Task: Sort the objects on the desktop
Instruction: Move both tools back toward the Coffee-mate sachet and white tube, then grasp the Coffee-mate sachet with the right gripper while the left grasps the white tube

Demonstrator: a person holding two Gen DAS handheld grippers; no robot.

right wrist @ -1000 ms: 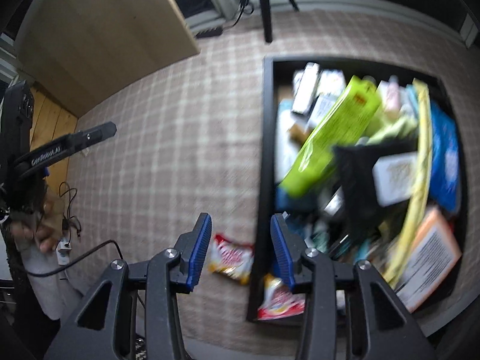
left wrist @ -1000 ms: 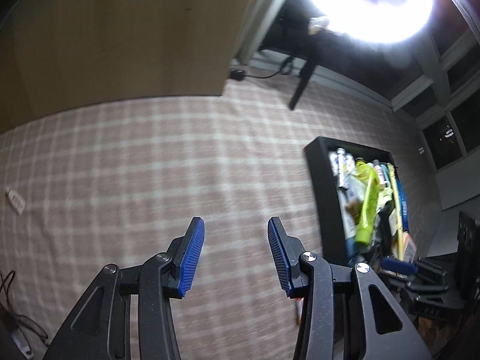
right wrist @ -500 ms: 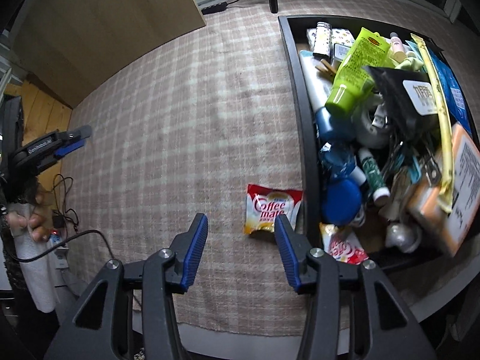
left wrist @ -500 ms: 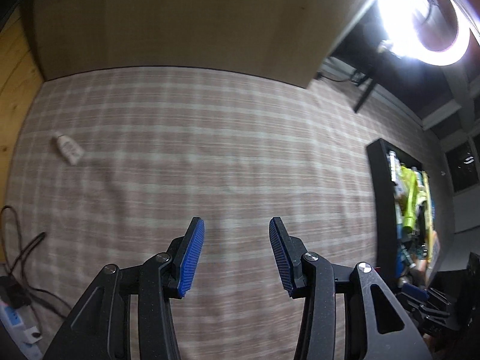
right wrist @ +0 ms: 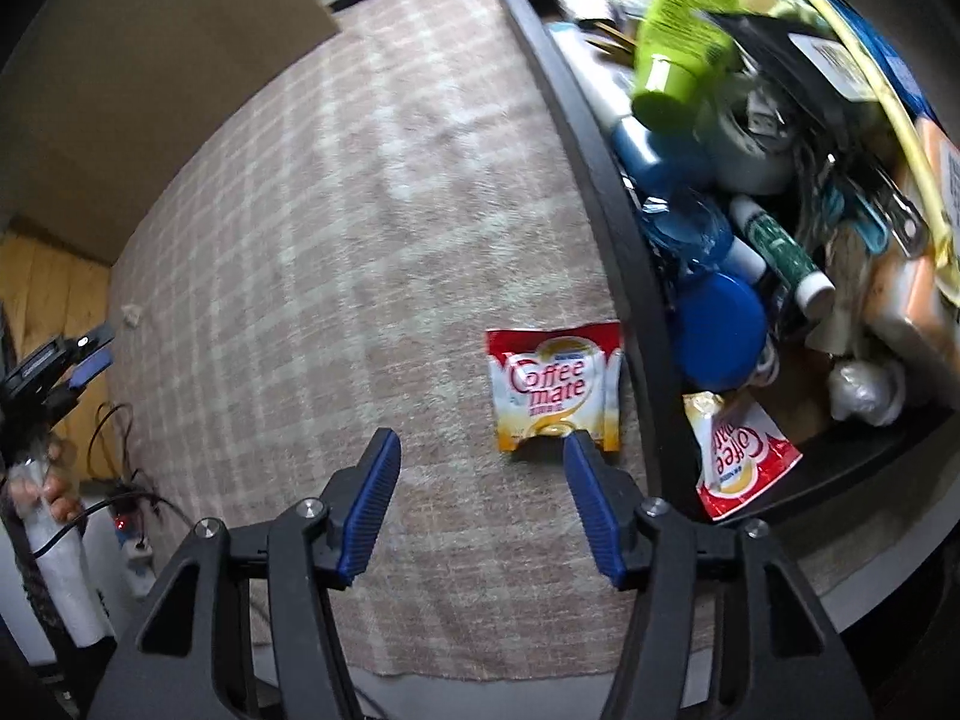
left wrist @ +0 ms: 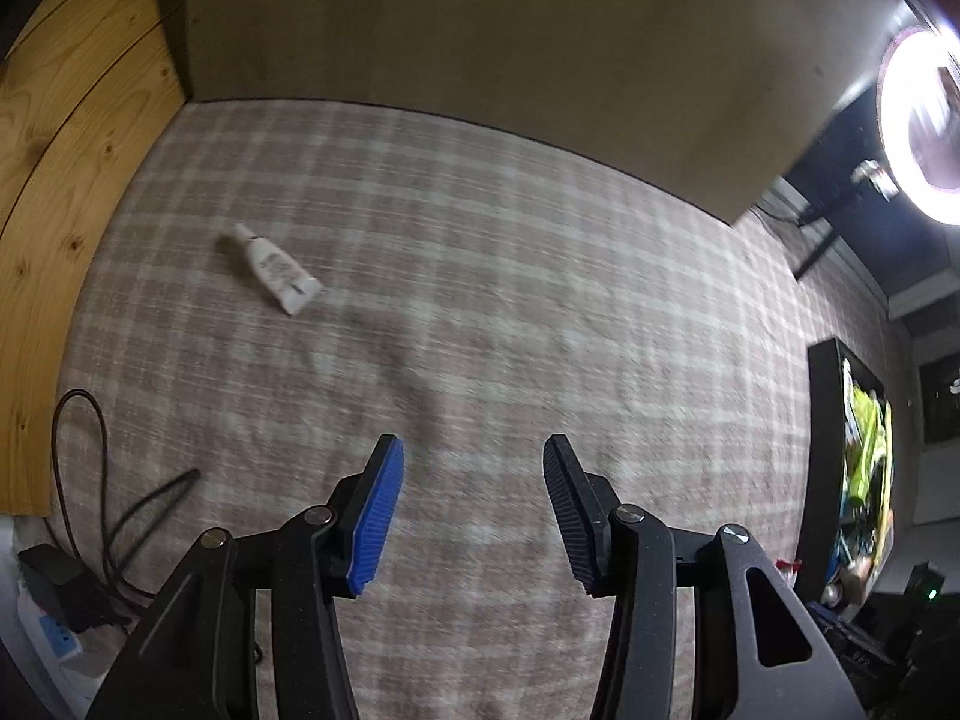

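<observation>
A red and white Coffee mate sachet (right wrist: pixel 553 387) lies flat on the checked cloth just left of the black tray (right wrist: pixel 576 126). My right gripper (right wrist: pixel 480 510) hangs above the cloth just below it, its jaws opening with nothing between them. A second Coffee mate sachet (right wrist: pixel 741 450) lies in the tray's near corner. In the left wrist view a small white tube (left wrist: pixel 275 268) lies on the cloth at the far left. My left gripper (left wrist: pixel 471 510) hovers well short of it, jaws opening and empty.
The tray is crammed with several items: a green pouch (right wrist: pixel 681 30), a blue lid (right wrist: pixel 717 330), a green marker (right wrist: pixel 780 252). Cables and a power strip (left wrist: pixel 54 636) lie off the cloth's left edge. A wooden board (left wrist: pixel 480 48) stands at the back. A ring light (left wrist: pixel 924 126) glares at right.
The left gripper swept left, bringing the white tube closer and pushing the tray to the far right edge. The right gripper dropped towards the loose sachet and its jaws spread wider.
</observation>
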